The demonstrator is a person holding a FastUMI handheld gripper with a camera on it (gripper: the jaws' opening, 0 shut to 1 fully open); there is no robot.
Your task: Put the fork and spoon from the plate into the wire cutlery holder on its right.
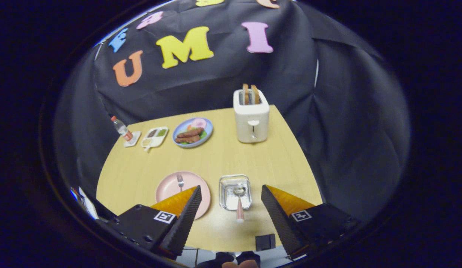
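A pink plate [167, 188] lies on the wooden table, partly behind my left finger [186, 208]. A fork [180, 181] rests on it, tines pointing away from me. To the plate's right stands the wire cutlery holder [235, 191]. A spoon [239, 203] lies in the holder, its bowl inside and its pink handle sticking out over the near rim. My gripper [231, 193] hovers open above the table's near side, and the holder sits between its fingertips. Nothing is held.
A white toaster [251, 116] with two slices stands at the back right. A blue plate of food [192, 132], a small white divided tray [154, 137] and a bottle [122, 130] on a coaster line the back left. A small black box [265, 242] sits at the near edge.
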